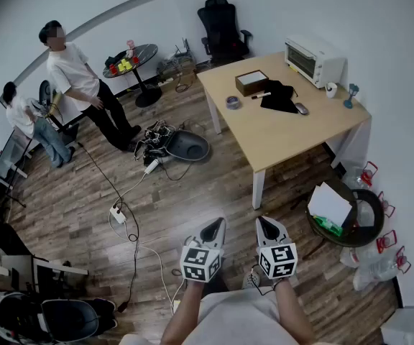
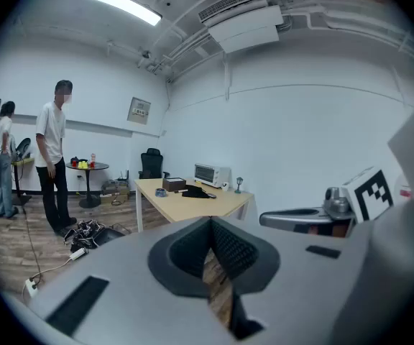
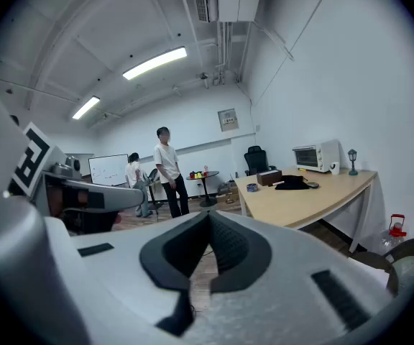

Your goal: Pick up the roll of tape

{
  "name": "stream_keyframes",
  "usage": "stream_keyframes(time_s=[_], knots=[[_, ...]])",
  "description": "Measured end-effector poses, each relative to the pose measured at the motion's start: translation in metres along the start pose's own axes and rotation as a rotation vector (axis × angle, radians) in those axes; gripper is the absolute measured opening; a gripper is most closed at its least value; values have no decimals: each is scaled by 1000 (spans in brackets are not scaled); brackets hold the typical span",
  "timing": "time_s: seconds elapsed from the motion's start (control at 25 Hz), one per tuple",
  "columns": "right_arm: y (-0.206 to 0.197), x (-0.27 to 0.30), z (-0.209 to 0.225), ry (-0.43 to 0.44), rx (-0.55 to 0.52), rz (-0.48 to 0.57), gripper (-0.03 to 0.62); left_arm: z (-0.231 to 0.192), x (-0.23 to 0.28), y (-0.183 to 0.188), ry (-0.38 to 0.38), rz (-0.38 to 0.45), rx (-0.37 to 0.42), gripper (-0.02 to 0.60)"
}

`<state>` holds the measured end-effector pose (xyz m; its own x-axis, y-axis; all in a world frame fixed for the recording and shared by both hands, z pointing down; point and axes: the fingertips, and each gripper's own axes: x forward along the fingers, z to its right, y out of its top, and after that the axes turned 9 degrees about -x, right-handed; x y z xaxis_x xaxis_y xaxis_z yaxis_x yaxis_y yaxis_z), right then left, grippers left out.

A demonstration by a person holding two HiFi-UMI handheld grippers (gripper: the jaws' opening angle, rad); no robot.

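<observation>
The table (image 1: pixel 293 131) fills the head view toward 1 o'clock, well apart from both grippers. The oven (image 1: pixel 313 60) stands at its far end, at 1 o'clock. A wall sign (image 2: pixel 139 111) is too small to read.

The left gripper (image 1: pixel 215 225) and right gripper (image 1: pixel 266 223) sit side by side at 6 o'clock on two outstretched forearms, pointing toward 12 o'clock and tipped slightly down. Each carries a cube of black-and-white square markers. Both pairs of jaws are pressed together with nothing between them.

The tape (image 1: pixel 233 103) lies flat on the table at 7 o'clock of the box (image 1: pixel 251 82), near the table's 9 o'clock edge.
</observation>
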<state>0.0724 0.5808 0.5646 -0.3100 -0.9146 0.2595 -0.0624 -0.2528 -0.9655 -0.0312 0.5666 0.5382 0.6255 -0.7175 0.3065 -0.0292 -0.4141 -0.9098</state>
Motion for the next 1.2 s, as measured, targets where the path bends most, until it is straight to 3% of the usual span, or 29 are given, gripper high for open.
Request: stream_keyframes(time_s=[0.36, 0.64, 0.96, 1.04, 1.2], knots=[[-2, 2, 12, -26, 4, -10, 0, 10, 10, -1, -43, -19, 5, 5], [2, 9, 26, 3, 102, 28, 3, 11, 20, 1, -47, -48, -13, 5], [-4, 39, 17, 34, 120, 13, 8, -27, 18, 9, -4, -61, 22, 8], [-6, 48, 14, 40, 131, 3, 43, -40, 20, 12, -1, -67, 24, 12], [1, 72, 17, 29, 151, 2, 61, -67, 31, 30, 3, -55, 14, 73]])
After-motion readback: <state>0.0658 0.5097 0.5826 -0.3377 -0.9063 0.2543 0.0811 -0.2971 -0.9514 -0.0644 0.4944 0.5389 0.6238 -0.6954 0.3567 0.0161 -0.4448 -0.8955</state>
